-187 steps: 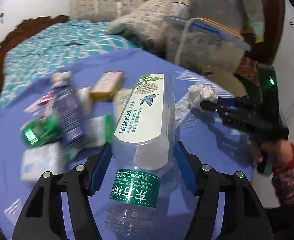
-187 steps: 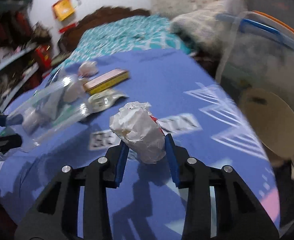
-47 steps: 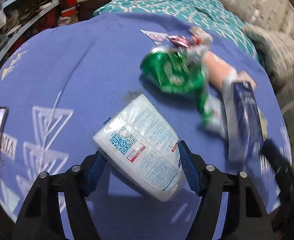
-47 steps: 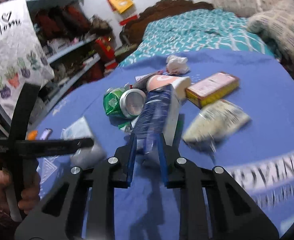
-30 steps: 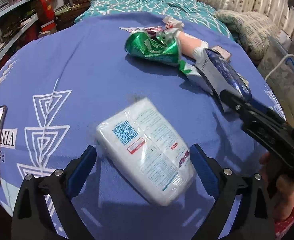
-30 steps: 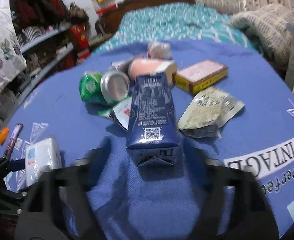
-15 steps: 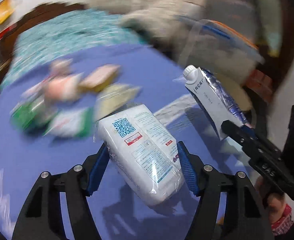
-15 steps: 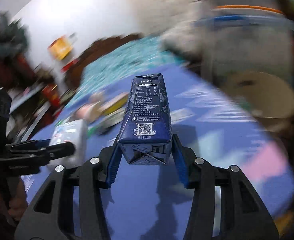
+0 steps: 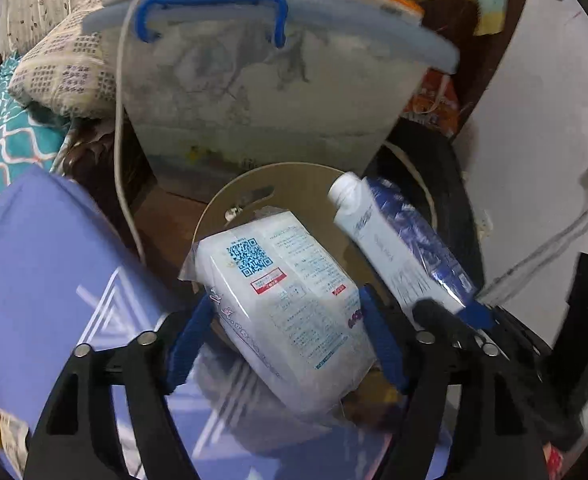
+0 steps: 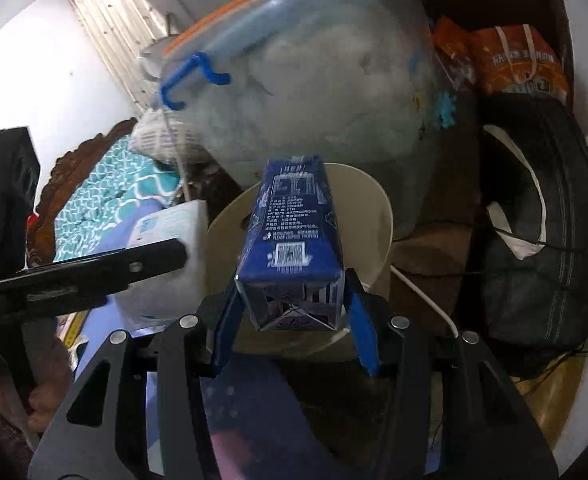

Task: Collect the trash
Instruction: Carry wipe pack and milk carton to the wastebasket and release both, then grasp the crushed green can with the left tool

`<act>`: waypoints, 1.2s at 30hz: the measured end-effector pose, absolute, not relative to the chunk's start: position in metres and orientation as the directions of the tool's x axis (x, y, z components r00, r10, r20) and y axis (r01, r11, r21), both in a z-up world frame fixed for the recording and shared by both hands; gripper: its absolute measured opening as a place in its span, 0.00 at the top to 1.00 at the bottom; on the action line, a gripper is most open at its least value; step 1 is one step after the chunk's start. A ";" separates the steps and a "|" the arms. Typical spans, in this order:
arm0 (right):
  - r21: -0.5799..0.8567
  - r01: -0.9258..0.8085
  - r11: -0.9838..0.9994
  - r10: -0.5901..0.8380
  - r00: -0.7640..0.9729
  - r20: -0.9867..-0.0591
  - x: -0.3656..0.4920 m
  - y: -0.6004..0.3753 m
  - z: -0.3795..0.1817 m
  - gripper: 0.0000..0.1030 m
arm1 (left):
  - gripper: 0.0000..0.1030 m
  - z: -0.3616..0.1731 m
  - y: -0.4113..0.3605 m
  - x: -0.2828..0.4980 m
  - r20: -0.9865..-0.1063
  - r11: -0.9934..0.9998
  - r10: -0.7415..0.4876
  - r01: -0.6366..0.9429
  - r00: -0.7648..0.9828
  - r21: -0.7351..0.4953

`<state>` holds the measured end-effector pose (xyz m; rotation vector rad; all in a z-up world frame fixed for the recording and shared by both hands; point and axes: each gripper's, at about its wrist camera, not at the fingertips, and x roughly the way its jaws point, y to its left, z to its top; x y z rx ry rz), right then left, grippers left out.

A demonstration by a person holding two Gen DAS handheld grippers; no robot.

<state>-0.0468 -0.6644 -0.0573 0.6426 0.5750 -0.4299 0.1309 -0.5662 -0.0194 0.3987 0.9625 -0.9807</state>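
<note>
The left gripper (image 9: 286,344) held a white tissue pack (image 9: 282,292) between its blue fingers (image 9: 188,344), closed on both sides of it; the pack was soft and wrapped in clear film, with a blue QR code and a small red-framed label on its upper face, and fine print that was too small to read; it hung tilted above the round beige bin (image 9: 250,188), just beyond the edge of the table (image 9: 42,272) with its blue cloth. The right gripper (image 10: 294,320) clamped a dark blue drink carton (image 10: 290,240) by its folded bottom end; the carton pointed forward over the same bin (image 10: 373,208); from the left wrist view its white screw cap (image 9: 345,196) showed at the far end. On the carton a barcode and white lines of text were printed; only "PLEASE DISPOSE PROPERLY" seemed readable. Behind the bin stood a large clear storage box (image 9: 270,112) with a blue handle; a black bag (image 10: 545,248) lay to the right.
</note>
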 end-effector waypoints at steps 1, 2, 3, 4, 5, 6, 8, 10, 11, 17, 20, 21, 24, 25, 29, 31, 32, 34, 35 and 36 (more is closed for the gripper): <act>0.421 0.543 0.726 -0.202 0.754 -0.625 -0.036 -0.665 -0.058 0.43 | 0.23 -0.023 -0.573 0.135 -0.832 0.540 -0.508 0.835 0.221 -0.108; 0.405 0.549 0.731 -0.209 0.745 -0.634 -0.031 -0.664 -0.060 0.34 | 0.22 -0.028 -0.579 0.138 -0.836 0.553 -0.495 0.829 0.239 -0.090; 0.398 0.555 0.730 -0.221 0.743 -0.632 -0.030 -0.663 -0.059 0.33 | 0.22 -0.031 -0.582 0.140 -0.840 0.561 -0.481 0.824 0.250 -0.075; 0.399 0.553 0.731 -0.226 0.749 -0.623 -0.025 -0.659 -0.056 0.33 | 0.22 -0.033 -0.581 0.140 -0.844 0.567 -0.470 0.821 0.257 -0.066; 0.400 0.546 0.736 -0.229 0.757 -0.611 -0.026 -0.657 -0.054 0.33 | 0.22 -0.033 -0.579 0.141 -0.847 0.572 -0.465 0.818 0.260 -0.063; 0.394 0.542 0.742 -0.239 0.763 -0.600 -0.028 -0.653 -0.052 0.33 | 0.21 -0.034 -0.574 0.139 -0.842 0.573 -0.472 0.817 0.259 -0.070; 0.388 0.541 0.746 -0.251 0.769 -0.588 -0.033 -0.645 -0.046 0.33 | 0.21 -0.031 -0.567 0.137 -0.834 0.580 -0.469 0.814 0.291 -0.042; 0.404 0.536 0.741 -0.245 0.776 -0.581 -0.037 -0.639 -0.045 0.33 | 0.21 -0.028 -0.557 0.134 -0.824 0.586 -0.467 0.810 0.321 -0.016; 0.416 0.532 0.737 -0.237 0.780 -0.579 -0.040 -0.636 -0.046 0.33 | 0.21 -0.025 -0.548 0.131 -0.816 0.594 -0.468 0.805 0.340 -0.005; 0.432 0.542 0.721 -0.239 0.779 -0.580 -0.053 -0.615 -0.052 0.33 | 0.21 -0.020 -0.507 0.105 -0.780 0.634 -0.454 0.771 0.431 0.058; 0.459 0.549 0.699 -0.231 0.780 -0.581 -0.060 -0.607 -0.055 0.33 | 0.21 -0.016 -0.484 0.091 -0.767 0.647 -0.457 0.760 0.450 0.061; 0.464 0.552 0.693 -0.233 0.780 -0.580 -0.063 -0.604 -0.055 0.33 | 0.21 -0.014 -0.477 0.086 -0.763 0.649 -0.458 0.758 0.457 0.065; 0.472 0.553 0.687 -0.233 0.782 -0.578 -0.070 -0.592 -0.051 0.33 | 0.21 -0.009 -0.461 0.075 -0.754 0.653 -0.461 0.754 0.468 0.069; 0.473 0.552 0.687 -0.231 0.783 -0.578 -0.071 -0.589 -0.049 0.33 | 0.21 -0.007 -0.455 0.072 -0.752 0.656 -0.462 0.752 0.471 0.068; 0.466 0.548 0.695 -0.230 0.783 -0.578 -0.075 -0.574 -0.040 0.33 | 0.21 -0.002 -0.429 0.060 -0.737 0.663 -0.471 0.746 0.485 0.067; 0.463 0.543 0.700 -0.228 0.785 -0.576 -0.075 -0.565 -0.034 0.31 | 0.20 0.000 -0.419 0.056 -0.731 0.668 -0.472 0.741 0.492 0.068; 0.462 0.541 0.703 -0.227 0.786 -0.574 -0.075 -0.561 -0.032 0.30 | 0.20 0.001 -0.412 0.054 -0.729 0.673 -0.471 0.737 0.497 0.068; 0.460 0.529 0.713 -0.219 0.791 -0.571 -0.073 -0.552 -0.026 0.29 | 0.20 0.003 -0.398 0.051 -0.726 0.683 -0.467 0.727 0.505 0.067; 0.458 0.522 0.720 -0.214 0.794 -0.569 -0.070 -0.545 -0.023 0.29 | 0.20 0.004 -0.393 0.051 -0.725 0.688 -0.465 0.723 0.508 0.066; 0.455 0.513 0.728 -0.207 0.797 -0.567 -0.067 -0.539 -0.020 0.29 | 0.20 0.005 -0.384 0.050 -0.723 0.696 -0.461 0.715 0.514 0.066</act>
